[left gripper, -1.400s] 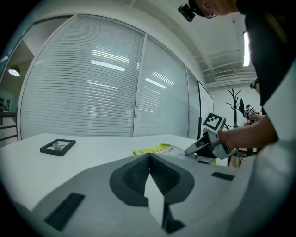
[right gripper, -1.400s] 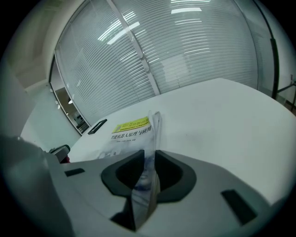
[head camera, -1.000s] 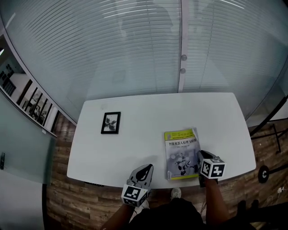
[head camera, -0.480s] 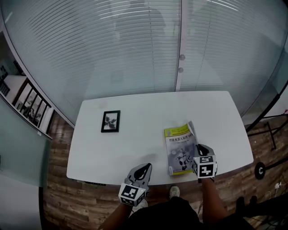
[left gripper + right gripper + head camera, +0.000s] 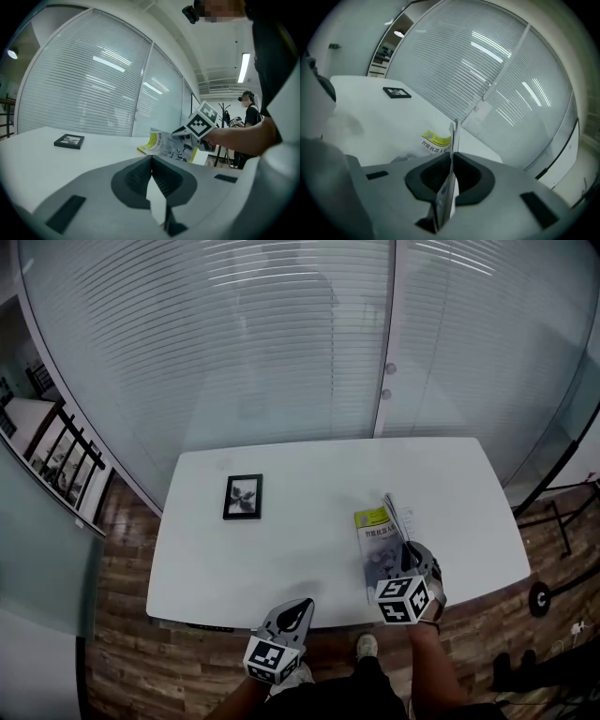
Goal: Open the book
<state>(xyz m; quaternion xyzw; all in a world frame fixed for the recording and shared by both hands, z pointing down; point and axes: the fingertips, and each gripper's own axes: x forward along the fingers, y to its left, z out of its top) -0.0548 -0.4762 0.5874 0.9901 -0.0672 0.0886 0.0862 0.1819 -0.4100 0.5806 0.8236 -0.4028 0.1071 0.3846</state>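
the right claw [image 5: 451, 159] is all but closed, its two pads pressed on the book's cover [image 5: 444, 199], a thin sheet that runs straight up the slot between them. the cover stands on edge, nearly upright, its far end clear of the pages. the book [image 5: 378, 542] lies on the right part of the white table [image 5: 281, 554], near the front edge, its yellow band toward the glass wall. the claw reaches it from the near side, tipped down a little.

the left claw [image 5: 151, 161] is closed too, pads meeting at the front with nothing between them. it hangs at the table's front edge, left of the book and well apart from it, touching nothing. a small black frame [image 5: 243, 496] lies flat on the left part of the table.
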